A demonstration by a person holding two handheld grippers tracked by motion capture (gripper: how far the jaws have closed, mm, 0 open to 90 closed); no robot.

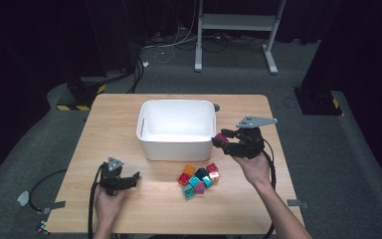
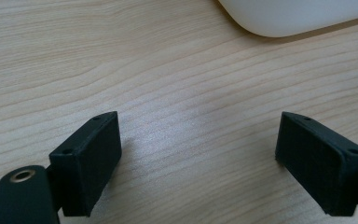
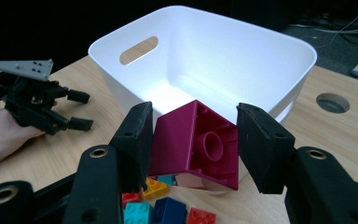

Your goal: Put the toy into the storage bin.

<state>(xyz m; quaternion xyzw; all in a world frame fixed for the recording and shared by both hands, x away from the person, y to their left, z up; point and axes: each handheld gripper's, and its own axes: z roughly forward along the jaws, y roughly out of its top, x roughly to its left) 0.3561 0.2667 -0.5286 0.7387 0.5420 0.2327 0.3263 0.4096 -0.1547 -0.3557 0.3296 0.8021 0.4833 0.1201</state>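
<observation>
Magenta block [image 3: 196, 145] sits between the two jaws of my right claw [image 3: 193, 140], pinched on its two sides, with its hollow underside turned toward the camera. I hold it tilted like this because I picked it from the side, and I judge the grip firm enough, since both pads press flat on its walls. In the high view the same block [image 1: 221, 138] is raised above the table, just beside the right wall of the white tub [image 1: 177, 130], not yet over its opening. I think I carry it here so it can drop inside.

Below my claw lies the pile of other blocks [image 1: 198, 179], red, orange, teal, dark blue and pink, close together on the wooden table [image 1: 129, 114] in front of the tub. They wait near the tub, so each trip is short.

My left claw [image 1: 124, 180] rests low on the table at the left, well apart from the pile, with its jaws spread wide and nothing between them. In its own view I see bare wood and one corner of the tub [image 2: 303, 16]. I keep it aside so it does not block the right hand.

Farther, the tub stands open and looks empty inside, its handle slot [image 3: 139, 50] facing my left side.
</observation>
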